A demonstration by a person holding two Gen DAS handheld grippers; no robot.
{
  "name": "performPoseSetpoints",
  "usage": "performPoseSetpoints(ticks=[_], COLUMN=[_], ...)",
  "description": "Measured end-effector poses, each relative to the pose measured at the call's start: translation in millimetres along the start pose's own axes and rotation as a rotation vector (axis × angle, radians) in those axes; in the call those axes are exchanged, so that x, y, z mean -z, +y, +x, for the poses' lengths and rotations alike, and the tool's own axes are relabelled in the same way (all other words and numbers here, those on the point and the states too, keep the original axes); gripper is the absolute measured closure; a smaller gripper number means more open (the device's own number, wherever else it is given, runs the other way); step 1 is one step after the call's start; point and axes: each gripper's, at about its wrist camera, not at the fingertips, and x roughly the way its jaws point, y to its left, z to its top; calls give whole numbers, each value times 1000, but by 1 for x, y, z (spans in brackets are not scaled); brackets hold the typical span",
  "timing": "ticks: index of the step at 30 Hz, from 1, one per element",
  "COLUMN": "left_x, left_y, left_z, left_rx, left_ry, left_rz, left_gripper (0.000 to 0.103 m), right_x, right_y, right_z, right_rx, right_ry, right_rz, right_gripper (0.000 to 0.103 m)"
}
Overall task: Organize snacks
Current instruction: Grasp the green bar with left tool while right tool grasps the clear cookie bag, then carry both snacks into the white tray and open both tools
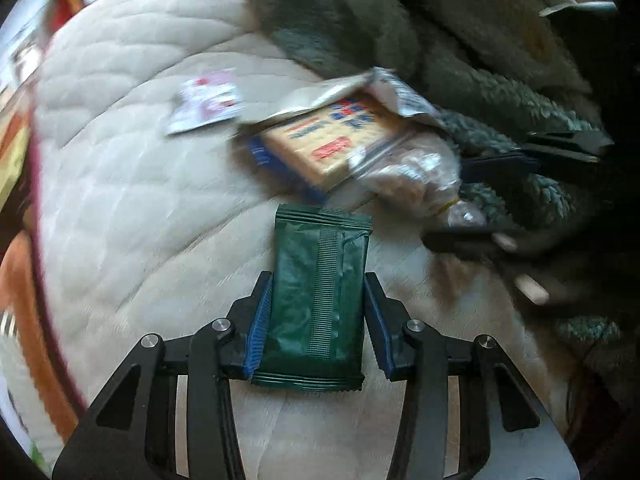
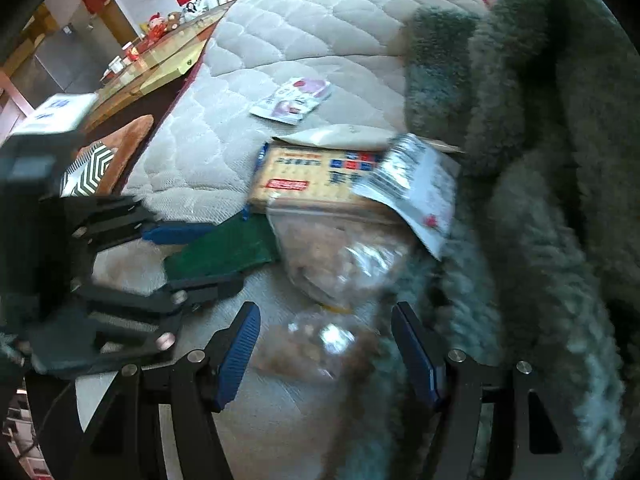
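Observation:
My left gripper is shut on a dark green snack packet, its blue pads pressing both long sides. The right wrist view shows the same packet held by the left gripper over the quilted cream mattress. My right gripper is open, its jaws wide either side of a clear bag of brown snacks. Beyond lie a tan and blue cracker box, a silver-white pouch on it, and a small pink and white packet.
A fluffy green blanket is heaped along the right side and touches the snack pile. The mattress's left edge has a dark red border; beyond it stand an orange cushion and a glass-topped table.

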Motion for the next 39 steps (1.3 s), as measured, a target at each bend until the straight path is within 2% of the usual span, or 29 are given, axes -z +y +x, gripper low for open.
performPoseSetpoints(ticks=[3, 5, 6, 7, 9, 15, 19, 25, 39], left_x=[33, 49, 55, 59, 69, 108, 122, 147, 213], left_y=[6, 14, 15, 17, 20, 33, 43, 64, 143], left_z=[-25, -41, -46, -50, -61, -109, -126, -157, -206], left_rx=[-48, -98, -114, -117, -118, -165, -232, -282, -444], left_ry=[-29, -49, -57, -67, -86, -149, -178, -218, -250], left_rz=[-106, -154, -172, -192, -236, -353, -387, -475, -717], left_gripper=[60, 60, 60, 60, 60, 60, 60, 60, 60], right_x=[-9, -12, -13, -13, -12, -10, -7, -6, -29], right_y=[-4, -6, -3, -2, 3, 49, 77, 125, 246], right_z=[25, 34, 34, 33, 24, -6, -11, -13, -20], right_rx=[20, 6, 10, 7, -33, -68, -99, -153, -240], right_ry=[11, 11, 3, -1, -15, -64, -64, -51, -56], right_rz=[35, 52, 41, 33, 25, -83, -130, -199, -401], right_gripper=[37, 42, 46, 54, 61, 61, 61, 61, 61])
